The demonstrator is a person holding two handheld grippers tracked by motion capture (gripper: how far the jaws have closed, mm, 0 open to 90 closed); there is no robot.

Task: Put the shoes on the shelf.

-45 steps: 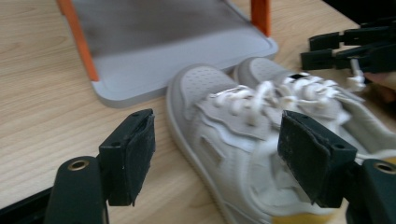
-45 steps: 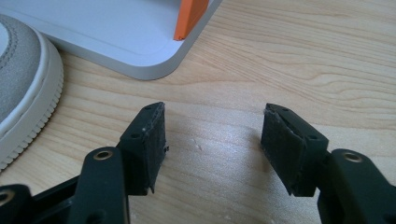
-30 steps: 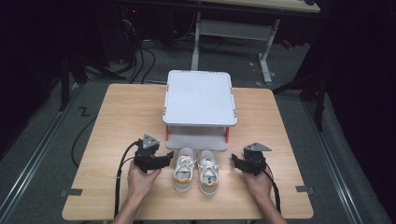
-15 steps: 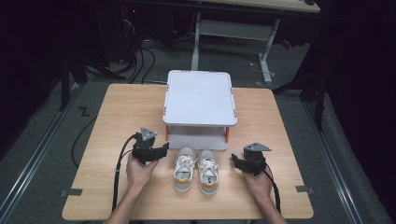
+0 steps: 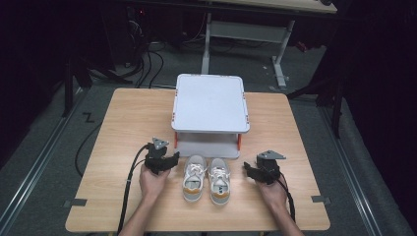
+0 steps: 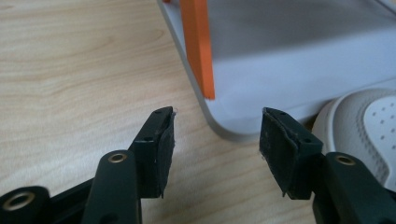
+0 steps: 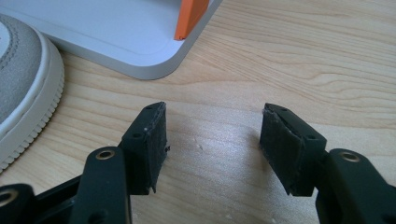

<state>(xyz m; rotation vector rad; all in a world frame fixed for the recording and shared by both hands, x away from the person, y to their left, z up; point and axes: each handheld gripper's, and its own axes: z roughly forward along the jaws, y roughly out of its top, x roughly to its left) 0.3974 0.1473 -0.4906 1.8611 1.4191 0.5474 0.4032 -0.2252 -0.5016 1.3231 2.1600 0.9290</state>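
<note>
White sneakers [image 5: 206,180] stood side by side near the front edge of the wooden table [image 5: 123,113], before the grey rack [image 5: 210,105]; left gripper [image 5: 172,160], jaws just closing, gripped nothing; right gripper [image 5: 247,170] stayed released.

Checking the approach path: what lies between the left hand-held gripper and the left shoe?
Only bare table separates the left hand-held gripper from the left shoe, per the high view.

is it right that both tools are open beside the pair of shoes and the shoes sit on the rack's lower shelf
Not quite. The shoes stand on the table in front of the rack, not on its lower shelf, as the high view shows. The rest holds: the left tool and right tool are open, one either side of the pair.
</note>
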